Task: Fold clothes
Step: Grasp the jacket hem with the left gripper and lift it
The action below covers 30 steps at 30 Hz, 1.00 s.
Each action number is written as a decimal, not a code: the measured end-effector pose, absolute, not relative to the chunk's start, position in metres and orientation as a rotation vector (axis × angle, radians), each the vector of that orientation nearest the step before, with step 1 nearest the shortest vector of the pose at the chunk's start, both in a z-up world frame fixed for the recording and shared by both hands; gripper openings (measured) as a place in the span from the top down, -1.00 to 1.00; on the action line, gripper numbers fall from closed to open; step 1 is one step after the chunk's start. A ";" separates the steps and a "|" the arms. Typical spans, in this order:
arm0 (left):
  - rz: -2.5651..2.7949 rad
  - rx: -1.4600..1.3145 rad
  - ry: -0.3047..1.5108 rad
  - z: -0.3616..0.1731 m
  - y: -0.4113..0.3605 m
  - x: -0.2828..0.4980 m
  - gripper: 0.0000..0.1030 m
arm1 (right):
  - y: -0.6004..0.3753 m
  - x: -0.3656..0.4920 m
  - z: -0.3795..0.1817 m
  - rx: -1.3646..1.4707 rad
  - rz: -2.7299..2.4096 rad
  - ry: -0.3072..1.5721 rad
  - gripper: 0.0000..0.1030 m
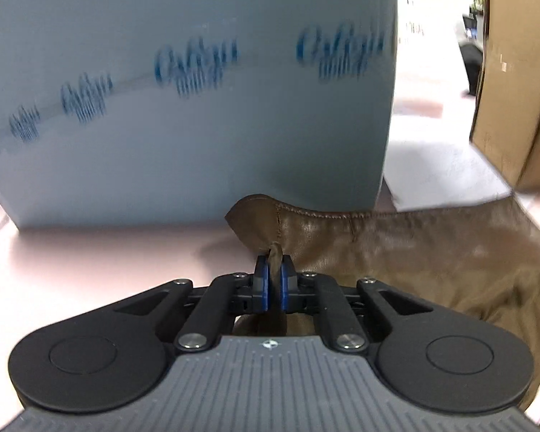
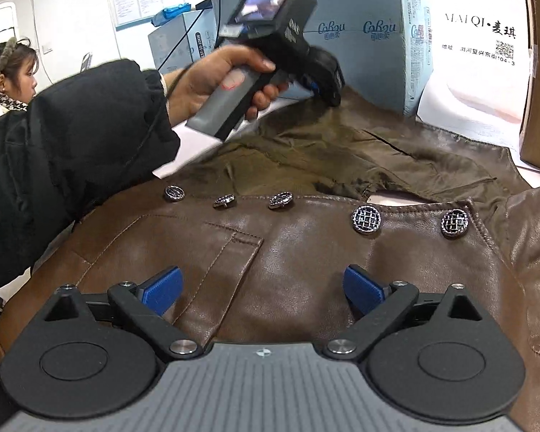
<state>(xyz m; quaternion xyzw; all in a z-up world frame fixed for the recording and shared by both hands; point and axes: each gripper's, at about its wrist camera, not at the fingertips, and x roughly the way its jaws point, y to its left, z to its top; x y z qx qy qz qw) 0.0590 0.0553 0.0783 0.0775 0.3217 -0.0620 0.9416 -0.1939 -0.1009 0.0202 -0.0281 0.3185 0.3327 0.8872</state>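
Note:
A brown leather jacket [image 2: 298, 252] lies spread on the table, its olive lining [image 2: 306, 151] showing at the far side and several metal buttons [image 2: 366, 219] in a row across the front. My left gripper [image 1: 274, 270] is shut on a corner of the jacket [image 1: 270, 223] close to a blue box. In the right wrist view the left gripper [image 2: 318, 88] is held by a hand at the jacket's far edge. My right gripper [image 2: 262, 291] hovers open over the jacket's front panel near a pocket flap [image 2: 230, 248], with nothing between its blue pads.
A large blue printed box [image 1: 198, 90] stands right behind the jacket. A cardboard box [image 1: 514, 72] is at the right, with white paper [image 1: 442, 172] beneath it. A black sleeve [image 2: 72, 144] crosses the left side. Another person [image 2: 10, 75] sits at the far left.

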 end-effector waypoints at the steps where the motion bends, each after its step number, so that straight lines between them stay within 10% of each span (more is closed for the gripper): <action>1: -0.136 0.153 0.646 0.084 0.054 0.060 0.89 | -0.101 -0.194 0.020 -0.060 0.687 0.661 -0.88; 21: -0.506 0.193 0.153 0.204 0.089 -0.049 0.89 | -0.246 -0.158 0.045 0.581 0.231 0.515 -0.90; 30: -0.742 0.269 0.200 0.143 0.137 -0.141 0.88 | -0.256 -0.144 0.027 0.553 0.143 0.513 -0.90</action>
